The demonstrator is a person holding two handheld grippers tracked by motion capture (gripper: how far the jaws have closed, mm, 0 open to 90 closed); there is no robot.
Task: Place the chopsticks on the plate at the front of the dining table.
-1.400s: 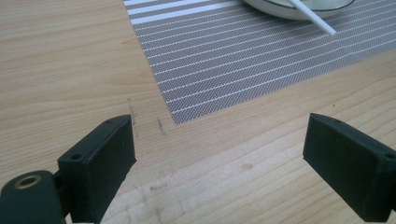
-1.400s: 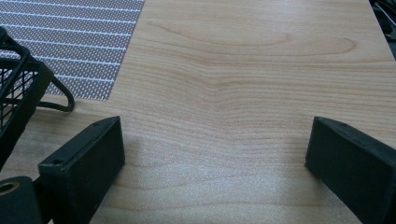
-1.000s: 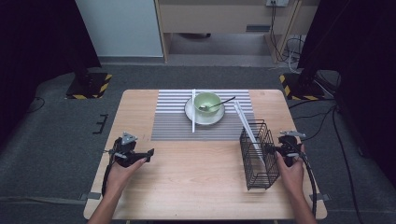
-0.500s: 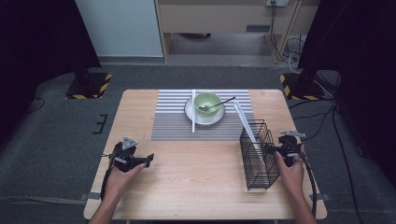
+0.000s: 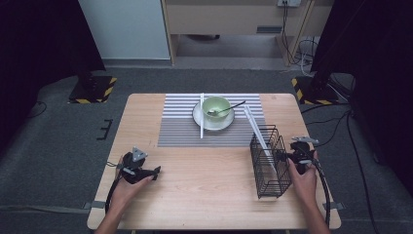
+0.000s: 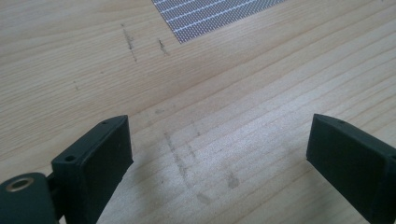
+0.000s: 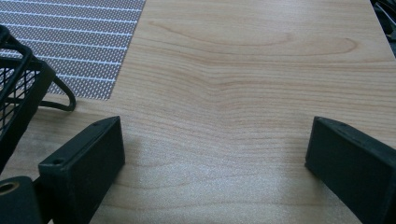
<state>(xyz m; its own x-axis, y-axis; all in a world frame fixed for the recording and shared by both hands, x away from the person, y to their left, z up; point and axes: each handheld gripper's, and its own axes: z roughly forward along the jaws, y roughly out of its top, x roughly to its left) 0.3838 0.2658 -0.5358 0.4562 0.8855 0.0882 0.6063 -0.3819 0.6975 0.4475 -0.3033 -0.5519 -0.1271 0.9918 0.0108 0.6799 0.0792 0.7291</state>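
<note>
Pale wooden tabletop (image 5: 214, 190) is carrying a black wire basket (image 5: 269, 163) near its right edge. Left gripper (image 5: 155, 171) and right gripper (image 5: 287, 157) are hovering with fingers spread; the right one, beside the basket, should be closing squarely on a wire.

left hand-held gripper (image 5: 155, 171) drawn back nearer table's (image 5: 209, 195) near edge.

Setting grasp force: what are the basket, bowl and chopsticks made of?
Basket: thin black wire grid, likely coated metal, matte. Bowl: pale green, smooth and slightly glossy, looks ceramic, possibly melamine. Chopsticks: white, uniform, probably plastic; too small to be sure.
</note>
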